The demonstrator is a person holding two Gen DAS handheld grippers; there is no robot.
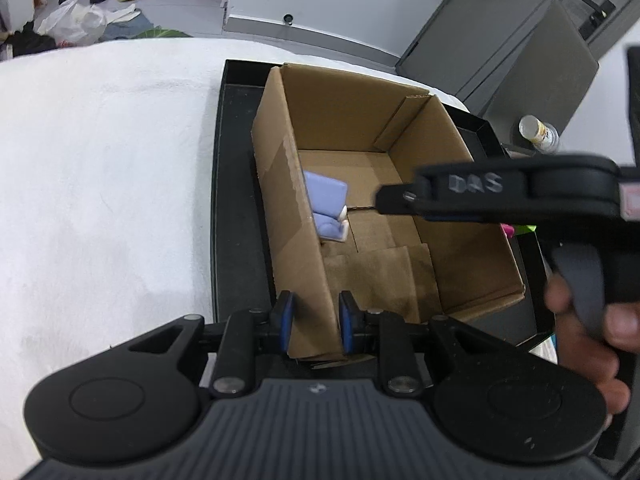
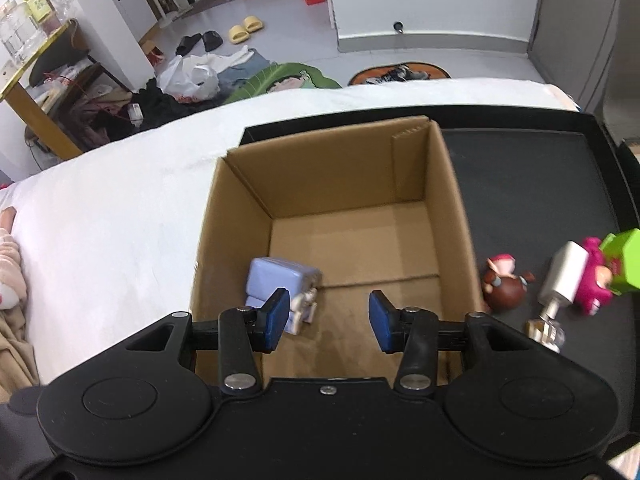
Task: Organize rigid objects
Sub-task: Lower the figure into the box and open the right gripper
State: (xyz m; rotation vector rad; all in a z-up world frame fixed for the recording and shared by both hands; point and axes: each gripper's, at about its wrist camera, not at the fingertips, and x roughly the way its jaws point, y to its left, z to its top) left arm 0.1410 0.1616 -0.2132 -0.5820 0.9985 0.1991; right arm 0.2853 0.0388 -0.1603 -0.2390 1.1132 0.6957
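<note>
writing: "DAS" showing on right gripper (image 1: 394,200) body, right of frame
left gripper (image 1: 316,326): pinching cardboard box (image 1: 348,120) wall
right gripper: gaping wide, holding nothing — hovering over box
purple toy (image 2: 280,280): lying inside box, lower left

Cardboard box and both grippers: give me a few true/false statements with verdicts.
1. The cardboard box holds a lavender toy. True.
2. The left gripper straddles the box's near wall. True.
3. The right gripper is shut on the lavender toy. False: it is open over the box, holding nothing.
4. The brown figurine lies inside the box. False: it sits on the black tray, right of the box.
</note>
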